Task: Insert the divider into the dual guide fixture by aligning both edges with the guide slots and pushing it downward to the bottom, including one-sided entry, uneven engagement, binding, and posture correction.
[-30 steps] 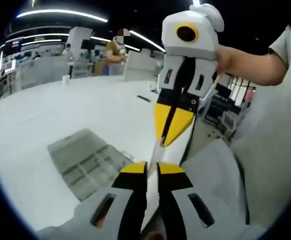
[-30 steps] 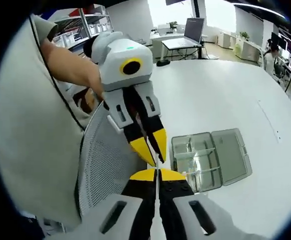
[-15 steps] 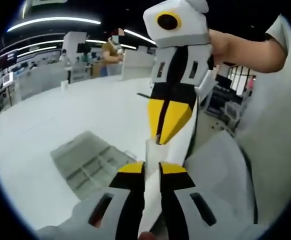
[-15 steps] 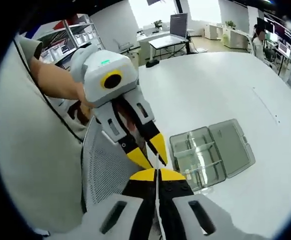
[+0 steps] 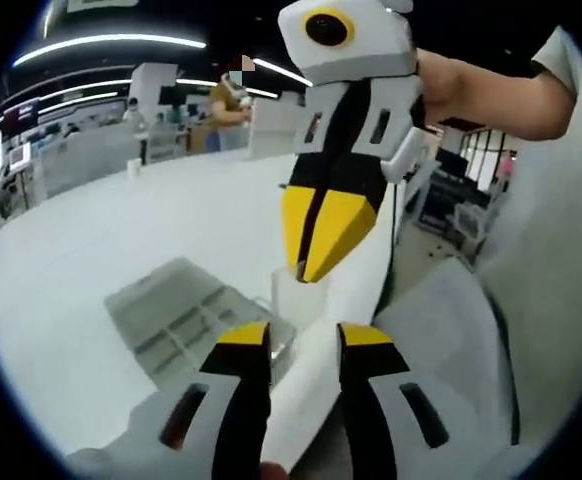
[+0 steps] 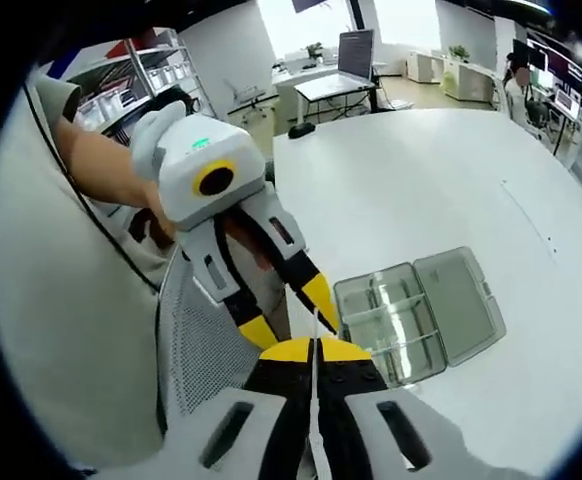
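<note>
Table (image 6: 451,170) white, with clear compartment box (image 6: 416,315) lying lid-open on it. Right gripper (image 6: 314,352) above box's near side, jaws pinched tight on thin white divider (image 5: 289,290). Left gripper (image 5: 293,338) jaws spread apart beside the divider, not gripping it.

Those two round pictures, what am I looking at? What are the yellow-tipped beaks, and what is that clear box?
No robot here: a person holds a hand tool with a claw in each hand, and a camera rides on each. The left gripper view looks along the left claw, open, facing the right one. The right gripper view looks along the right claw, pinched on a thin clear divider. On the white table lies an open clear compartment box, the fixture the divider should slide into.
</note>
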{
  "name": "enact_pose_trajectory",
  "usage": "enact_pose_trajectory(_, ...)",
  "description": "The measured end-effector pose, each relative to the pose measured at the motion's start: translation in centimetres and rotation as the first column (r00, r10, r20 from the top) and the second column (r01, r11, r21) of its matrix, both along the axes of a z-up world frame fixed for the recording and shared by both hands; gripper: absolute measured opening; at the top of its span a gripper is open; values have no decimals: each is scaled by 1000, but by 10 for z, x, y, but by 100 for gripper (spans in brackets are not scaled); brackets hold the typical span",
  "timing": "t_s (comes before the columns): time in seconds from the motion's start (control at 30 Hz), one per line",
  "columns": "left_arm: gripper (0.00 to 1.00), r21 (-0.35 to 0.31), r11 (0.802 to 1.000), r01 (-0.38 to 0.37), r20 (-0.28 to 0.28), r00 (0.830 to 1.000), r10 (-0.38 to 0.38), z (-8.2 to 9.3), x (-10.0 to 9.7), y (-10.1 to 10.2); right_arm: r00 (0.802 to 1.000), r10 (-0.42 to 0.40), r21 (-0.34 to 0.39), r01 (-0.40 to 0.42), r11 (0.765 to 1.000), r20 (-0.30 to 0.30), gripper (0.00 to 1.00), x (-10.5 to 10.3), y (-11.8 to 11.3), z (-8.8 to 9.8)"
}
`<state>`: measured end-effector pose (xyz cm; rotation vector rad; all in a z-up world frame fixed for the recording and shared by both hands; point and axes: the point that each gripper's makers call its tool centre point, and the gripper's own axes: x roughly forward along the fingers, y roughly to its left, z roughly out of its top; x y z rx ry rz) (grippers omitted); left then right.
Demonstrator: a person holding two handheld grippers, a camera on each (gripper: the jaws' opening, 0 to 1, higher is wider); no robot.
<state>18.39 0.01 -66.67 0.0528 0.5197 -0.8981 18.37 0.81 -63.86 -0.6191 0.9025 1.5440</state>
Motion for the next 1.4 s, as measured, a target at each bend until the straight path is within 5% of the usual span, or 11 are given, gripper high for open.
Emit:
enact_pose_trajectory(0.77,52,-18,993,-119,-58,991,118,2,0,25,987,86,-76,-76,994,138,0,30,11,-8)
enact_pose_trajectory(1.4,76,16,977,-214,-69,974,214,2,0,40,971,156,-123,-135,983,181,0,47,20,-22)
